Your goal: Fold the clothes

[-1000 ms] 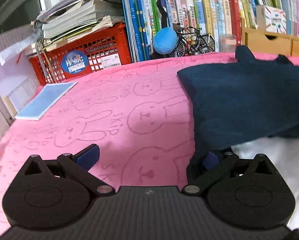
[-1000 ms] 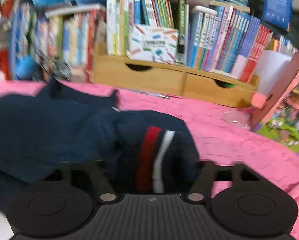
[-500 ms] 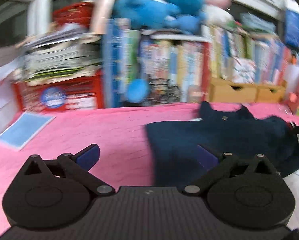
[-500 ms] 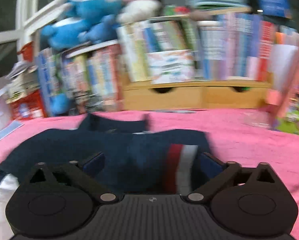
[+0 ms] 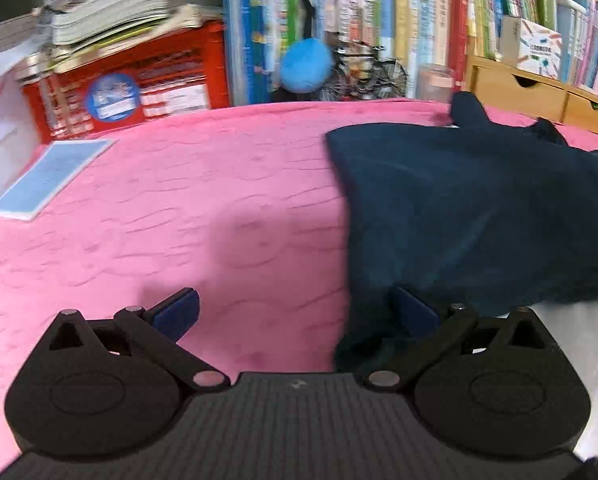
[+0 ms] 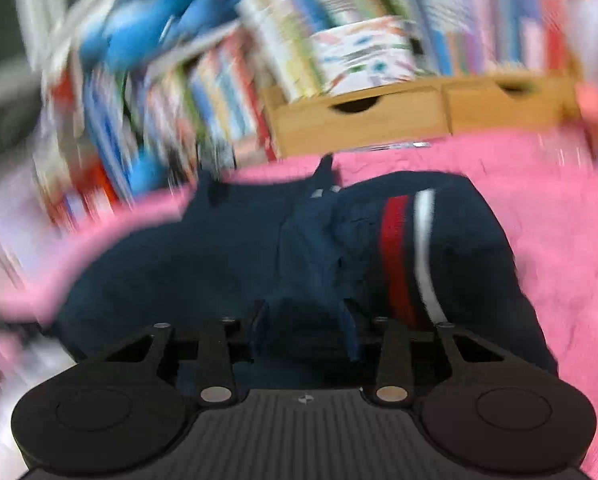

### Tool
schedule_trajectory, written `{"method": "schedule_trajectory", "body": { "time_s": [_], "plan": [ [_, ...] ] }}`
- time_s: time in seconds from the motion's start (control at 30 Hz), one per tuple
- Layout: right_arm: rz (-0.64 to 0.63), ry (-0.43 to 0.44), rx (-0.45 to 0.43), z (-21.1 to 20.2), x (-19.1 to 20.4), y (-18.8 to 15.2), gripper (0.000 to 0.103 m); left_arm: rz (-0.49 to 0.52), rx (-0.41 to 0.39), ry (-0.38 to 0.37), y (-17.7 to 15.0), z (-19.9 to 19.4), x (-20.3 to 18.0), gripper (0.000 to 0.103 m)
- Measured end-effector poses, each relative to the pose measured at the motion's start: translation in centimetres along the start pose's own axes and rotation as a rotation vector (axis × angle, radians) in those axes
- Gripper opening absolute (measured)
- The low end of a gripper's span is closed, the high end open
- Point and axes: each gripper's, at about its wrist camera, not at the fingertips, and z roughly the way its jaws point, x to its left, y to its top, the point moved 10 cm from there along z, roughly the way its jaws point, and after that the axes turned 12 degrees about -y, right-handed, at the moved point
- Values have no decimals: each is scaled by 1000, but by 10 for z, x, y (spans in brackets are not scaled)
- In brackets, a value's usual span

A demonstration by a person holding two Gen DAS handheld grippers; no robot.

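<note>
My left gripper [image 5: 295,312] hangs low over the pink bunny-print cloth [image 5: 187,208], its two blue-padded fingers [image 5: 179,312] spread wide with nothing between them. The left pad sits over bare pink cloth; the right pad is over the near edge of the navy garment [image 5: 475,204]. That garment lies spread across the right half of the table, its collar end pointing toward the books, and a white fabric [image 5: 579,344] shows just under its near right edge.

My right gripper [image 6: 305,334] is pinched in on a bunched fold of the same navy garment [image 6: 203,264], the fingers drawn close with dark cloth gathered between them. This view is badly smeared by motion, so I take the grip to be firm but cannot see the pads clearly. A red and white stripe [image 6: 407,256] runs across the garment just to the right of my fingers.

Behind the table stand a red plastic crate [image 5: 139,80] with a stack of magazines on top, a row of upright books [image 5: 379,28], a blue ball [image 5: 305,66] and a wooden drawer unit [image 5: 527,94]. A pale blue booklet [image 5: 51,178] lies flat near the cloth's left edge.
</note>
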Motion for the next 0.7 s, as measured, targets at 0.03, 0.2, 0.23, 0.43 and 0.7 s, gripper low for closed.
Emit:
{"method": "schedule_trajectory", "body": {
  "time_s": [0.03, 0.2, 0.23, 0.43, 0.7],
  "plan": [
    [-3, -3, -23, -5, 0, 5, 51, -32, -19, -23, 5, -9, 2, 102],
    [-240, -157, -109, -3, 30, 26, 71, 64, -138, -84, 65, -27, -39, 103],
    [-273, -179, -109, 5, 38, 28, 70, 100, -146, -95, 74, -21, -53, 103],
    [-344, -286, -54, 59, 61, 28, 67, 140, -95, -121, 86, 19, -88, 103],
    [-239, -175, 11, 52, 49, 19, 76, 85, -1, -126, 71, 48, -88, 103]
  ]
}}
